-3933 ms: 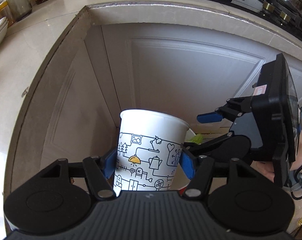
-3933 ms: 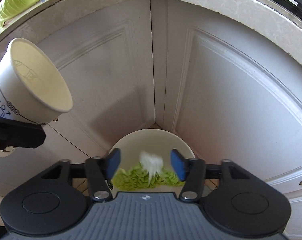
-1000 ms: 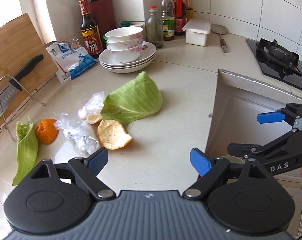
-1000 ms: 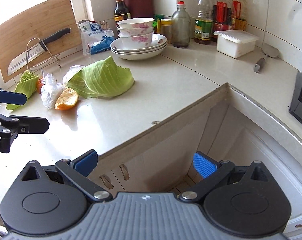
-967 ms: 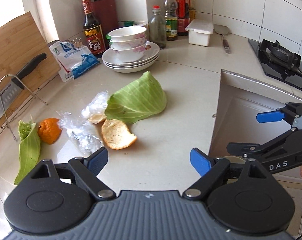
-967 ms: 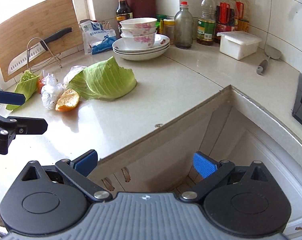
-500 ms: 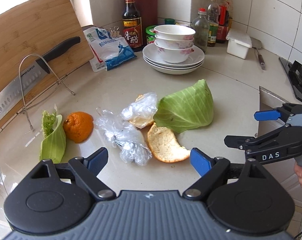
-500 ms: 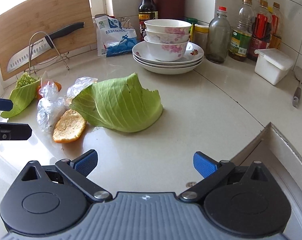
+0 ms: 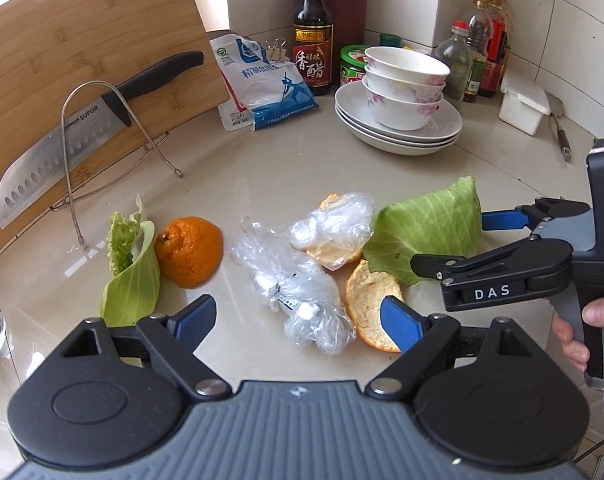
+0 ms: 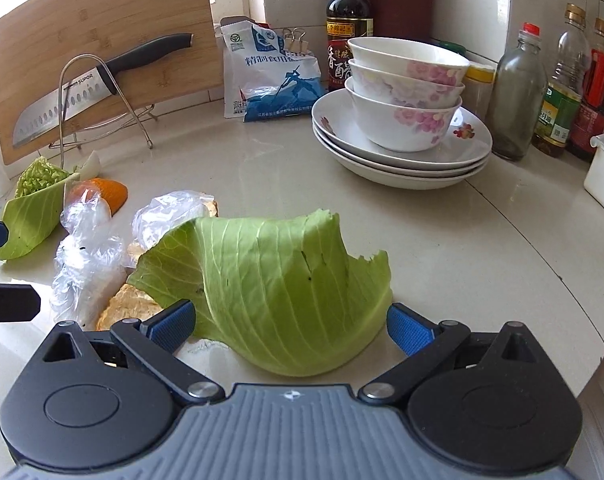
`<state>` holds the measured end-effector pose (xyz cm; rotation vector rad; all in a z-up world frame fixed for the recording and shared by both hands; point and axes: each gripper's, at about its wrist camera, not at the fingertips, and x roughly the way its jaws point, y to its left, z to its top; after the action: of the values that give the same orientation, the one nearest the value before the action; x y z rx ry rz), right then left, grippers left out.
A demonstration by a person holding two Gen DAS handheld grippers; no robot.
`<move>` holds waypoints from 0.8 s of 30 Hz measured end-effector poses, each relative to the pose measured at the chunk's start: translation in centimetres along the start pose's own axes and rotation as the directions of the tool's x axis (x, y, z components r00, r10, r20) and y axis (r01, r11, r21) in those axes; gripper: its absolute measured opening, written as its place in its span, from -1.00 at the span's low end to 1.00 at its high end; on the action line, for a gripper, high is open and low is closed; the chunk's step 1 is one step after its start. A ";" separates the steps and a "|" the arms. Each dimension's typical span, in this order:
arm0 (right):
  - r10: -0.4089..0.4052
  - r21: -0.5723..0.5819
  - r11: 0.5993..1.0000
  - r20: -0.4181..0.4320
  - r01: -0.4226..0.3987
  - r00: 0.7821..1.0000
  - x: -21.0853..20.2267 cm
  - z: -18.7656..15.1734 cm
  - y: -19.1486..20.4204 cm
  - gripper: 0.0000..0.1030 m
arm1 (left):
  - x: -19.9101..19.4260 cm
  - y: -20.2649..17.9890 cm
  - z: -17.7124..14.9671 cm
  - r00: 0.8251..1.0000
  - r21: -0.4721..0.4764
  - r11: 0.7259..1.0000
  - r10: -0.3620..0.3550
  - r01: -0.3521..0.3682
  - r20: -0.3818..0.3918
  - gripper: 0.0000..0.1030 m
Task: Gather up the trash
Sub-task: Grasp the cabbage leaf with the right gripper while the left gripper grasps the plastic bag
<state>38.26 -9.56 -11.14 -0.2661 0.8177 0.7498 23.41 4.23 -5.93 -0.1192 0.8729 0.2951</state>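
Left wrist view shows my left gripper [image 9: 298,322] with its blue pads spread wide above the pale stone counter [image 9: 262,168], holding nothing. Going left to right along the counter's near edge lie a curled green lettuce scrap [image 9: 130,272], a domed orange peel [image 9: 190,250], a crumpled clear plastic bag [image 9: 302,292], a pale upturned peel half [image 9: 368,312] and a big green cabbage leaf [image 9: 430,228]. Right wrist view has my right gripper [image 10: 290,326] parted too, one pad on either side of that cabbage leaf [image 10: 286,280], not pressing it. Stacked white floral bowls [image 10: 406,96] on plates stand toward the counter's back right.
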 end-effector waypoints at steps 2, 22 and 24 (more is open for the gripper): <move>-0.005 -0.006 1.000 -0.003 0.005 1.000 0.4 0.1 0.1 1.00 | 0.2 0.1 0.1 1.000 -0.005 1.000 0.002 -0.002 -0.003 0.73; -0.079 -0.100 0.992 0.041 0.082 0.996 -2.6 -1.0 1.5 0.13 | 1.3 0.4 0.0 1.000 -0.002 1.000 -0.015 0.015 -0.027 0.73; -0.074 -0.103 0.992 0.039 0.078 0.996 -2.8 -1.1 1.5 0.07 | 1.4 0.4 0.0 0.999 0.002 1.000 -0.015 0.015 -0.029 0.73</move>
<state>35.38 -10.39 -9.69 -0.3747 0.7320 0.7244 24.15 4.95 -7.03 -0.1281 0.9008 0.2789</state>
